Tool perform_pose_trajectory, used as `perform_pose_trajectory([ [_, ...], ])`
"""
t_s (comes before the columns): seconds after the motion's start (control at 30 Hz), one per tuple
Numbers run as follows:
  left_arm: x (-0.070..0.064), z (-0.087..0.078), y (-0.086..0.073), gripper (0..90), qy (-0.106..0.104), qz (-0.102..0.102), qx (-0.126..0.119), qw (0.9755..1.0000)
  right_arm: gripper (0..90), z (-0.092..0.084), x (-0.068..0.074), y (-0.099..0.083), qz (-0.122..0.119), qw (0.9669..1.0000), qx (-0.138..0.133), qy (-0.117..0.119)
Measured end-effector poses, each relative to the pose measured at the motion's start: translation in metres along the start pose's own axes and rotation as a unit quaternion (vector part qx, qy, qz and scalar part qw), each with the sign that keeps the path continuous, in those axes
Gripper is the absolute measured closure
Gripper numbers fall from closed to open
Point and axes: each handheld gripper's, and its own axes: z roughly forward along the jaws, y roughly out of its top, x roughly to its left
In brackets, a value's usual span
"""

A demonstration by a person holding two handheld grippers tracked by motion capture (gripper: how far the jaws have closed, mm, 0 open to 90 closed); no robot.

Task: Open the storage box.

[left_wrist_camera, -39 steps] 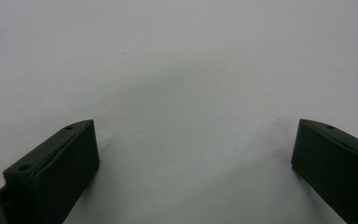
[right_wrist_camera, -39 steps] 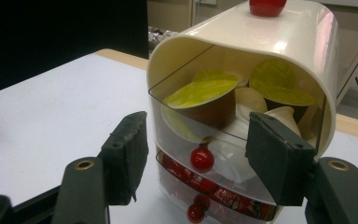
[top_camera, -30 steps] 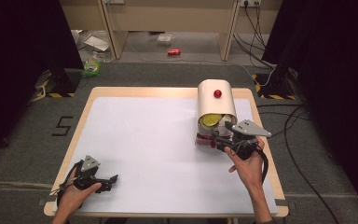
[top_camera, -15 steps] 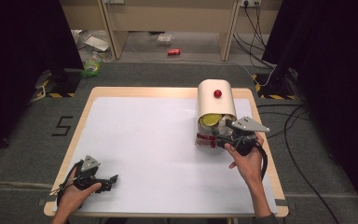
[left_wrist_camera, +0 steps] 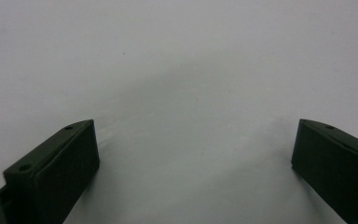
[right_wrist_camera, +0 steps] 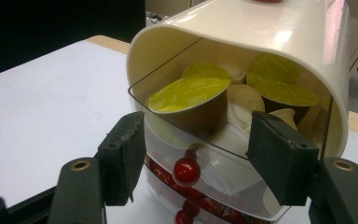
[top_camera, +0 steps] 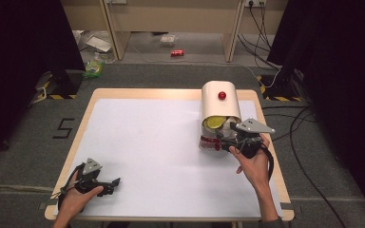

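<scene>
**Right gripper at the capsule dispenser, left gripper idle**

A cream dispenser (top_camera: 221, 107) stands at the far right of a white surface (top_camera: 152, 142). It has a rounded top with a red knob (top_camera: 222, 95) and a clear drawer (right_wrist_camera: 205, 158) at its open front. The drawer is pulled partly out toward the near side.

Inside the drawer sit coffee capsules. A brown one with a yellow-green lid (right_wrist_camera: 189, 100) lies at the front. More green-lidded and cream capsules are packed behind it. A small red knob (right_wrist_camera: 186, 171) sits on the drawer's front, low down, with red items showing through the clear wall below it.

The right gripper (top_camera: 224, 140), held in the person's right hand (top_camera: 254, 164), is at the near side of the dispenser and points at the drawer. In the right gripper view its two black fingers (right_wrist_camera: 121, 156) stand partly apart, one at each side of the drawer front. Whether the pads touch the clear walls cannot be told. The small red knob lies between them, untouched.

The left gripper (top_camera: 110, 183) rests at the near left corner of the surface, held in the left hand (top_camera: 76, 199), well apart from the dispenser. Its fingers (left_wrist_camera: 56, 170) are spread wide over bare white surface, holding nothing.
</scene>
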Motion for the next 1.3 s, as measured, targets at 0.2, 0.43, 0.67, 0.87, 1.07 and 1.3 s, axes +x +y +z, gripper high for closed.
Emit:
perform_pose_trajectory([
  [0.2,0.0,0.0,0.0,0.0,0.001,0.0,0.0,1.0,36.9,-0.001,0.001,0.0,-0.002,1.0,0.004,-0.002],
  [0.43,0.0,0.0,0.0,0.0,0.001,0.0,0.0,1.0,37.0,-0.003,0.002,0.0,-0.006,1.0,0.008,0.002],
  [0.67,0.0,0.0,0.0,0.0,0.0,0.0,0.0,1.0,37.0,-0.012,0.006,-0.003,-0.018,0.9996,0.021,0.01],
  [0.87,0.0,0.0,0.0,0.0,0.001,0.0,0.0,1.0,37.0,-0.018,0.01,-0.005,-0.024,0.9993,0.027,0.013],
  [1.07,0.0,0.0,0.0,0.0,0.001,0.001,0.0,1.0,37.0,-0.021,0.015,-0.007,-0.032,0.9989,0.031,0.009],
  [1.3,0.0,0.0,0.0,0.0,0.002,0.001,0.0,1.0,37.0,-0.026,0.018,-0.01,-0.039,0.9985,0.036,0.014],
])
